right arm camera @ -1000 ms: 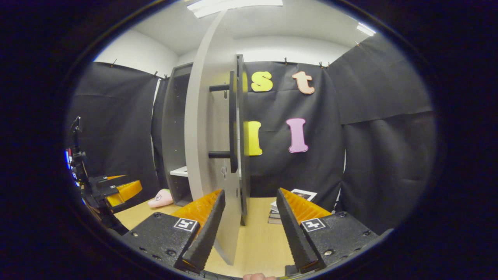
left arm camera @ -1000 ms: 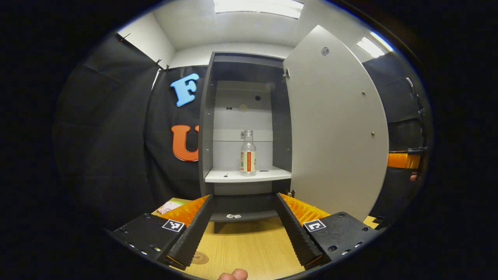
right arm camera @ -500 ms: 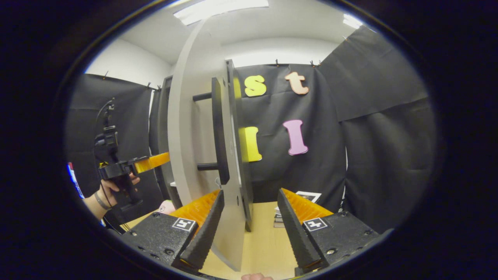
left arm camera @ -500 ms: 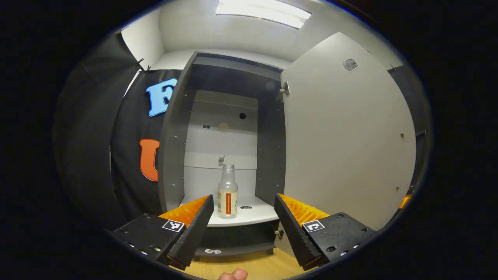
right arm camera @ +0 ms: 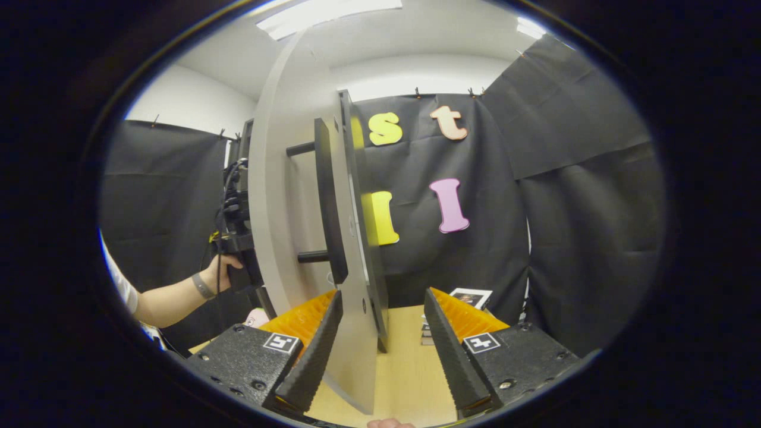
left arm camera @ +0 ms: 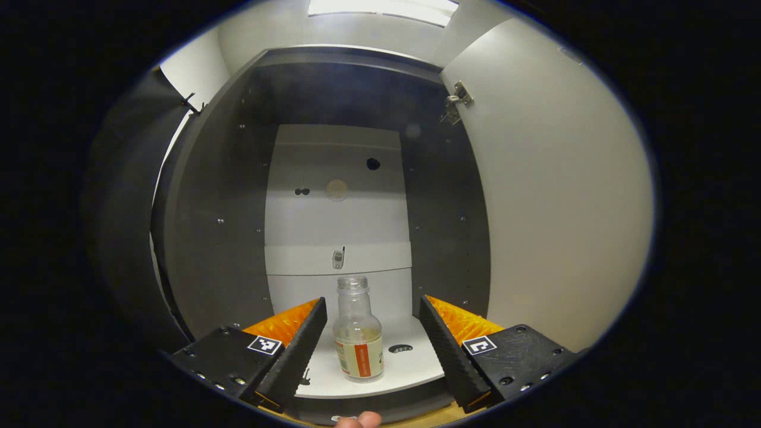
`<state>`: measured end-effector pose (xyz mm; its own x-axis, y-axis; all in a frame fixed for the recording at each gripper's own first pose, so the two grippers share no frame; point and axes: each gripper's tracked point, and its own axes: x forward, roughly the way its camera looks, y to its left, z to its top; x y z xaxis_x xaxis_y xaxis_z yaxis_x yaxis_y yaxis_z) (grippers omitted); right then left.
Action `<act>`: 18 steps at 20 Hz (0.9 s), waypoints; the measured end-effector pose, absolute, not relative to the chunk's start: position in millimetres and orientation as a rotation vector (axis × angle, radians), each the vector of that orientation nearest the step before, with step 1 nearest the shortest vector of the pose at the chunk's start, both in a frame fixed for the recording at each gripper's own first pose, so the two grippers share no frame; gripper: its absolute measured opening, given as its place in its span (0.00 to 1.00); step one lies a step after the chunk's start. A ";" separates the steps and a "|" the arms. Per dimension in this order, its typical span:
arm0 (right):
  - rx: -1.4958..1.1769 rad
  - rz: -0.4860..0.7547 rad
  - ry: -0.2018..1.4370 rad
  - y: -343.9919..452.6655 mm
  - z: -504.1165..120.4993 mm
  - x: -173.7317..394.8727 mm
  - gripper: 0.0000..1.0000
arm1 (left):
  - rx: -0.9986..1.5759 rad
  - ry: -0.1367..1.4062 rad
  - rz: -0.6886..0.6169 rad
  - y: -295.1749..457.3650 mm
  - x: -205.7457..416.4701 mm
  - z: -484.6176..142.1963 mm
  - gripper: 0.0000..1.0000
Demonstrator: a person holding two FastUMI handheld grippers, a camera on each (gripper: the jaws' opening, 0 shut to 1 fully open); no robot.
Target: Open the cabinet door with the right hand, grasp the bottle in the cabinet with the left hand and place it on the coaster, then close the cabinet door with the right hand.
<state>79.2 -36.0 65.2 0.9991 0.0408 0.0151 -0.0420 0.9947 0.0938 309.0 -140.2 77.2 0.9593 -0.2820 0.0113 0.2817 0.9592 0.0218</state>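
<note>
Inside cabinet (left arm camera: 208, 238), bottle (left arm camera: 357, 333) between spread left gripper (left arm camera: 371, 351) fingers, seemingly untouched.

Cabinet door (left arm camera: 559, 196) swung wide on the right, opening unobstructed; left gripper (left arm camera: 371, 351) sits at the shelf (left arm camera: 410, 371) edge, fingers spread with a gap on each side of the bottle (left arm camera: 358, 333). Dark side walls (left arm camera: 214, 238) close in left and right, open space above the bottle. Right gripper (right arm camera: 380, 351) straddles the door's lower edge, handle bar (right arm camera: 326, 202) just above, table (right arm camera: 404, 368) beyond it open
</note>
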 end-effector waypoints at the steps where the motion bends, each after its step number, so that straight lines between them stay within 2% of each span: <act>1: 0.094 0.037 -0.013 -36.3 65.1 78.7 0.86 | 0.026 -0.011 -0.280 -141.7 318.7 75.2 0.95; 8: 0.109 0.023 -0.010 -38.8 64.4 86.2 0.86 | 0.039 0.000 -0.242 -137.7 360.8 61.6 0.96; 9: 0.112 0.024 -0.008 -38.8 64.2 87.5 0.86 | 0.042 0.001 -0.243 -138.1 363.0 61.4 1.00; 14: 0.116 0.029 -0.007 -39.1 64.4 89.1 0.86 | 0.051 0.014 -0.252 -141.1 374.1 56.5 0.96; 15: 0.115 0.030 -0.008 -39.2 64.3 89.6 0.86 | 0.053 0.017 -0.250 -140.8 376.4 55.1 0.99; 17: 0.112 0.033 -0.010 -38.9 64.7 89.8 0.86 | 0.054 0.020 -0.247 -142.3 378.5 52.8 0.69; 18: 0.112 0.034 -0.012 -39.4 65.0 89.8 0.86 | 0.055 0.020 -0.247 -142.5 378.2 52.9 0.71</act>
<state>89.8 -39.4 65.0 0.9994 0.0330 0.0142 -0.0344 0.9932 0.1113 378.2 -142.5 52.9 0.9694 -0.2440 -0.0269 0.2451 0.9681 0.0524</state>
